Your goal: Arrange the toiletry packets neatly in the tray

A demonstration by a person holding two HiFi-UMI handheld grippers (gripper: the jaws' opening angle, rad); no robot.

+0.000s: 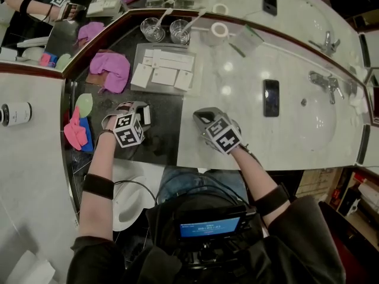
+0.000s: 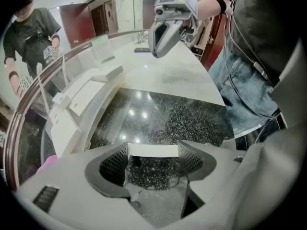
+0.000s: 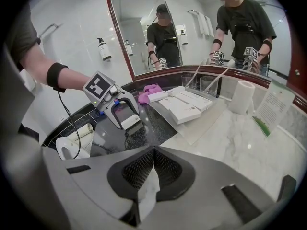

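item: left gripper (image 2: 152, 163), fingers clamped on one white packet (image 2: 152, 150) over the dark worktop (image 2: 182, 114). right gripper (image 3: 152, 169), fingers together on a thin white slip (image 3: 146, 193). tray (image 1: 140, 52), ahead of both fingers, holds several packets (image 1: 166, 76); i judge the arranging part-done.

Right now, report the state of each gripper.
Left gripper: jaws closed on a white packet.
Right gripper: jaws shut, holding nothing.

Left gripper (image 2: 152, 153) angled down, clamping packet (image 2: 144, 150) — right gripper (image 3: 153, 153) closed.
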